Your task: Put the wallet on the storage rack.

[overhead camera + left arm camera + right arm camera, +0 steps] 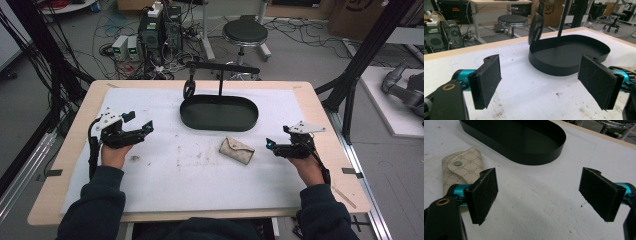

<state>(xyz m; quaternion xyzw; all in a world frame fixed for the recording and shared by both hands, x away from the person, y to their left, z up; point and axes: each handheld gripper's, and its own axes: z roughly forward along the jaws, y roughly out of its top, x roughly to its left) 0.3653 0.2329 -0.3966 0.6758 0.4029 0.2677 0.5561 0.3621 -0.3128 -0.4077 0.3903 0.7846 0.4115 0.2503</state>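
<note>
A small beige patterned fabric pouch with a snap flap [236, 150] lies flat on the white padded sheet [190, 175] that covers the wooden desk [320, 110], just in front of the black oval metal tray [219, 113] and apart from it. The right hand-held gripper [270, 145] rests low on the sheet just right of the pouch, its jaws spread wide with nothing between them; in the right gripper view the pouch [461, 167] sits just beyond the left jaw. The left hand-held gripper [142, 127] lies well apart at the left side, jaws also wide apart and empty, pointing toward the tray [571, 53]. A thin black stand [220, 75] rises from the tray's far edge, with a dark loop [188, 89] hanging from its crossbar.
</note>
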